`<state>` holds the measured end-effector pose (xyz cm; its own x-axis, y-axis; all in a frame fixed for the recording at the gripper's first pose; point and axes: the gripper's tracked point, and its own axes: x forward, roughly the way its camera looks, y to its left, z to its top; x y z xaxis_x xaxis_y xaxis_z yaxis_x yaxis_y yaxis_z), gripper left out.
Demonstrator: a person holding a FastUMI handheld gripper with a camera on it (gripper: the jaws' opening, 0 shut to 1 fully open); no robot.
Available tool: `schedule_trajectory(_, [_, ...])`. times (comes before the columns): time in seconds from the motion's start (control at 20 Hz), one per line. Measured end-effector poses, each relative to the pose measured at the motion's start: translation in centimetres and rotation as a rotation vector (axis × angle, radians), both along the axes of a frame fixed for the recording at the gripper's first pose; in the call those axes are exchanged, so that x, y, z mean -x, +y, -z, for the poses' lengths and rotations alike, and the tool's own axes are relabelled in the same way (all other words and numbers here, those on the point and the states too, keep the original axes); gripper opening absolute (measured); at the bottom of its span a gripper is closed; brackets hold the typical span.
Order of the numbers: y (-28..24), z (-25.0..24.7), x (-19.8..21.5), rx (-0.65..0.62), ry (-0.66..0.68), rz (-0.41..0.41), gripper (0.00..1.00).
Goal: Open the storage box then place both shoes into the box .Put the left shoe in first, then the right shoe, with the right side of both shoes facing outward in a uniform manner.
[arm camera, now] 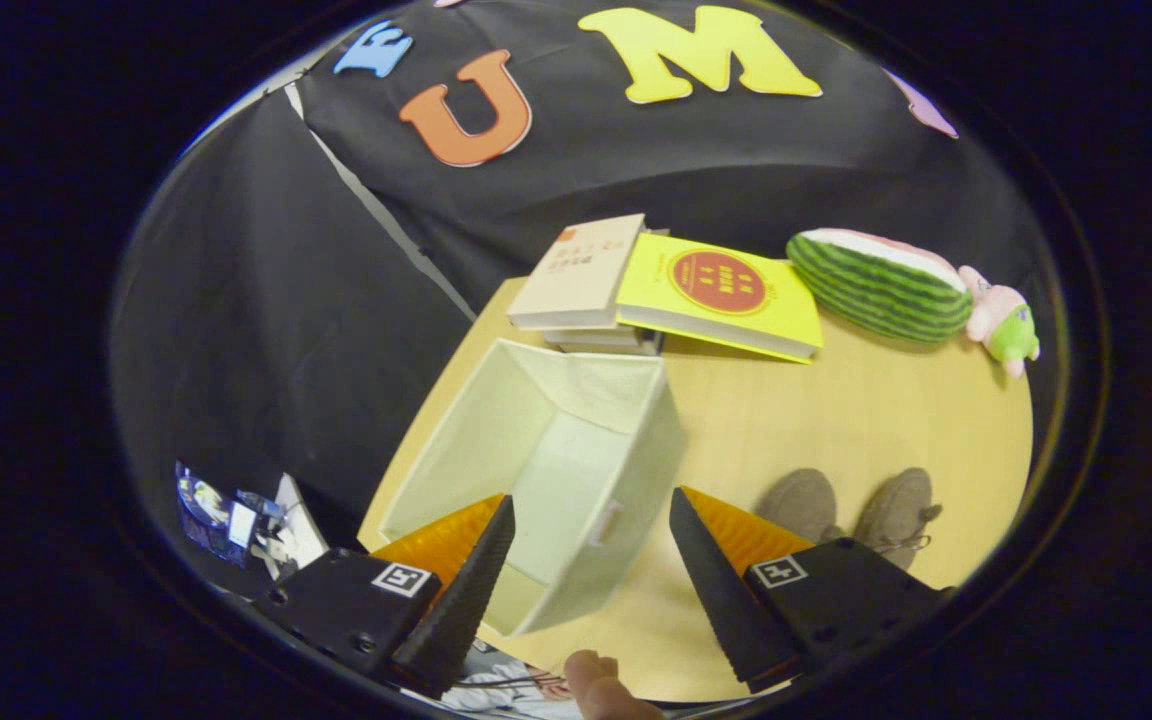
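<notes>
An open cream fabric storage box [496, 440] stands on the wooden table [836, 420], empty inside, with a small pull tab on its near side wall. My gripper [591, 525] hangs above its near right corner, fingers wide apart and holding nothing. Two brown suede lace-up shoes [851, 505] sit side by side on the table to the right of the box, just beyond my right finger [711, 580], partly hidden behind it. My left finger [471, 585] is over the box's near edge.
Beyond the box lies a stack of books [586, 285] with a yellow book [721, 295] leaning on it. A watermelon plush [876, 285] and a small pink and green plush [1004, 322] lie at the far right. A fingertip [596, 685] shows below the gripper.
</notes>
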<state>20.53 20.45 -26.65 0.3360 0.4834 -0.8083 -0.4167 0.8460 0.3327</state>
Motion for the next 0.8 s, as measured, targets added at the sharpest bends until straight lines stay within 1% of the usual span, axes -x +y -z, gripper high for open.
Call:
schedule_trajectory(0.1, [-3.0,1.7,0.1,0.080,0.017,0.020,1.00])
schedule_trajectory(0.15, [-4.1,2.4,0.5,0.099,0.037,0.024,1.00])
schedule_trajectory(0.25, [-6.2,3.8,1.4,0.128,0.099,0.030,1.00])
schedule_trajectory(0.4, [-10.1,6.6,2.1,0.213,0.189,0.077,1.00])
schedule_trajectory(0.55, [-13.5,8.8,2.4,0.317,0.208,0.086,1.00])
schedule_trajectory(0.65, [-14.8,10.0,2.6,0.356,0.222,0.098,1.00])
schedule_trajectory(0.7, [-15.0,10.5,2.7,0.351,0.237,0.100,0.98])
schedule_trajectory(0.8, [-15.4,11.6,2.9,0.357,0.270,0.108,0.83])
